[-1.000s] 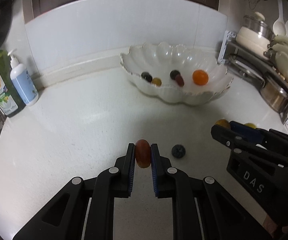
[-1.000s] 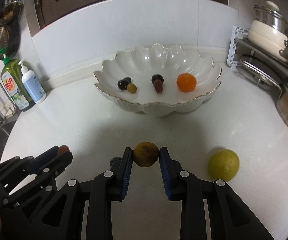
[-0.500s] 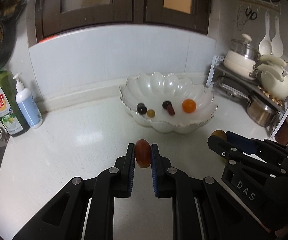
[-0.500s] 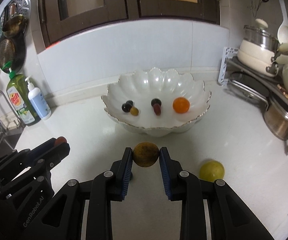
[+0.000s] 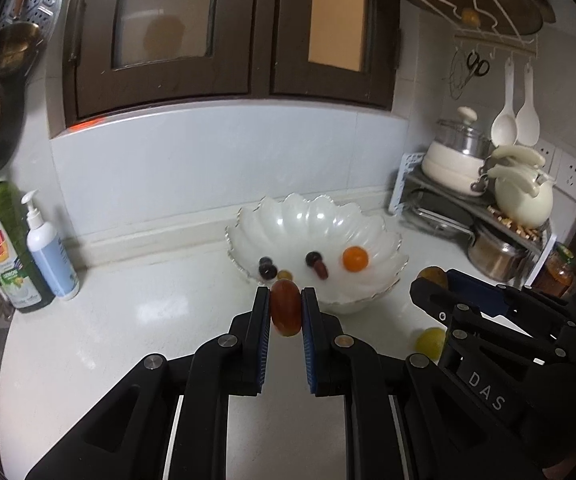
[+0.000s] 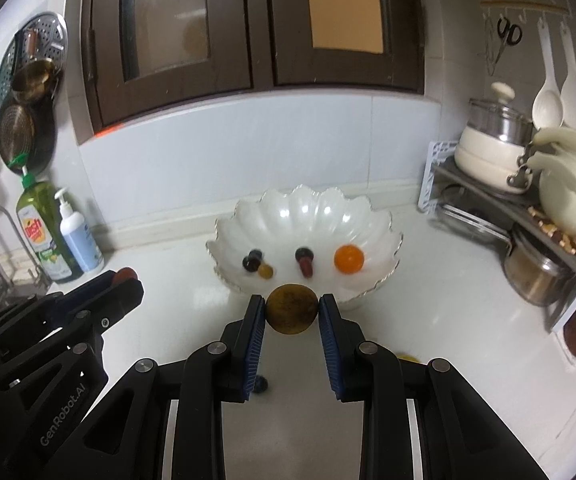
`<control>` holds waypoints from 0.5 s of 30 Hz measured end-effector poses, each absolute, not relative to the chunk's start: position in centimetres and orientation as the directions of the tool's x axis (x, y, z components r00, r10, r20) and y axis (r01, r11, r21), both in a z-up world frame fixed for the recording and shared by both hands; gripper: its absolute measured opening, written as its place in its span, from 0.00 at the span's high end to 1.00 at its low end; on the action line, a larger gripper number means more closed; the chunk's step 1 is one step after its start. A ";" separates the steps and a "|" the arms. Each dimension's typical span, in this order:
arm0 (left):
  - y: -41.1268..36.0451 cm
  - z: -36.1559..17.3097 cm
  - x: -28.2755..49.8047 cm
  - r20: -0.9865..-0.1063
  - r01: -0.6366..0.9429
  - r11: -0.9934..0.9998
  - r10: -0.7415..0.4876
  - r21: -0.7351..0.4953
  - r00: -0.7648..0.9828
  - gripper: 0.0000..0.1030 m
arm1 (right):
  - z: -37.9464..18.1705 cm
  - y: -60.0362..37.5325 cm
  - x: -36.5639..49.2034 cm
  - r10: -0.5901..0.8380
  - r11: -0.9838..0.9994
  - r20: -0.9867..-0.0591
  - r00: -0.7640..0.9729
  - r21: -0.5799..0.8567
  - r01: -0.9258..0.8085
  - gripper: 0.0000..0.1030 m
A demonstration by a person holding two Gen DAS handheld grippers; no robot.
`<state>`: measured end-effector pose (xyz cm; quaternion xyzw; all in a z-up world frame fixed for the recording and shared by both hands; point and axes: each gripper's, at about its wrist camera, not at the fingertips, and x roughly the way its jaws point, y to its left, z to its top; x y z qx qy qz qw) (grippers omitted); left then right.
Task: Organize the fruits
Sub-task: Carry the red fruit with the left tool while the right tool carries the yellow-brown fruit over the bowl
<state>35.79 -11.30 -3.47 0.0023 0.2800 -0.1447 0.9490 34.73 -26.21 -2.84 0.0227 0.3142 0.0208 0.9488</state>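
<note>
Left wrist view, from left to right: a dish soap bottle and a pump bottle stand at the counter's left back edge, bare white top lies open up to the scalloped bowl near the back wall, and a pot rack fills the right corner. The left gripper is clamped on a reddish oval fruit held above the counter before the bowl; the right gripper pinches a round brownish fruit likewise. Its fingers half hide a dark berry and a yellow fruit on the counter, and the bowl's small fruits are blurred.
</note>
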 end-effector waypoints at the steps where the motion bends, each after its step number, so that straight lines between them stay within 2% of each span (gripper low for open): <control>1: -11.4 -3.3 35.9 -0.527 0.282 0.956 -0.279 -0.078 0.803 0.84 | -2.6 -26.2 34.8 0.049 0.998 -0.590 0.806 0.054 -0.021 0.72; 7: -11.7 -2.2 37.2 -0.518 0.314 0.942 -0.329 -0.119 0.790 0.84 | -1.5 -26.5 35.2 0.026 0.999 -0.562 0.826 0.049 0.003 0.72; 15: -12.3 -1.0 38.9 -0.496 0.311 0.946 -0.314 -0.091 0.810 0.84 | -0.8 -27.0 36.9 0.025 0.998 -0.555 0.831 0.061 0.011 0.72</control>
